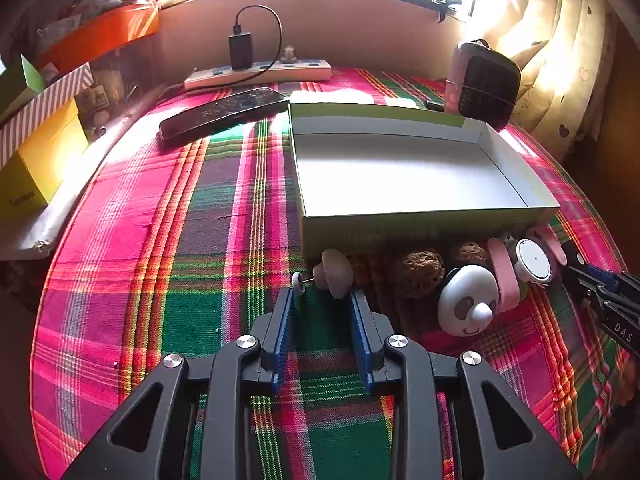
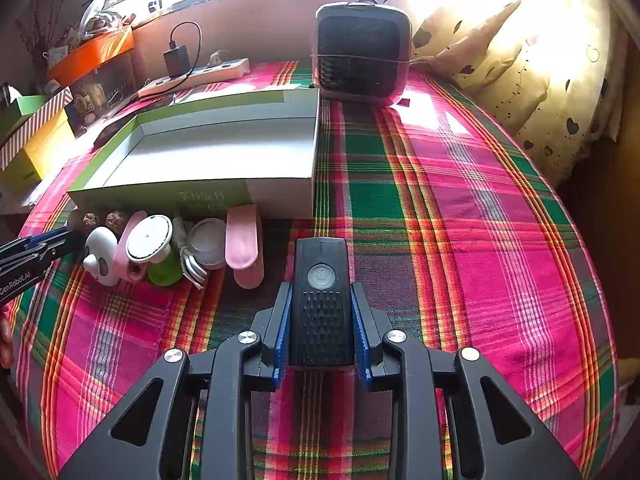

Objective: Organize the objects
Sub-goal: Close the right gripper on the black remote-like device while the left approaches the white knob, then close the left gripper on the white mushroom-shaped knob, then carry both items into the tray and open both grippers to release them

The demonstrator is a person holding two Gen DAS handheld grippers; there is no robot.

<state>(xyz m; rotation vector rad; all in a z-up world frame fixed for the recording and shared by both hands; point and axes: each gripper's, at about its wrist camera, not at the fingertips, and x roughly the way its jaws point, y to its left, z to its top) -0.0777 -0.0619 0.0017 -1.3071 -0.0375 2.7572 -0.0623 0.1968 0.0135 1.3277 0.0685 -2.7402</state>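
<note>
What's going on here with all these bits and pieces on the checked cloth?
A person is tidying small things with two hand-held grippers. The right gripper is clamped on a black device with a power button. The left gripper sits at a small mushroom-shaped piece, which lies just past its fingertips, not clearly gripped. The open box is empty so far; a panda toy, pink clips and other trinkets lie in front of it.

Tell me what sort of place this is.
Probably a room in a home: a table under a pink and green plaid cloth stands by a window with cream heart-print curtains, and a white power strip holds a black charger.
</note>
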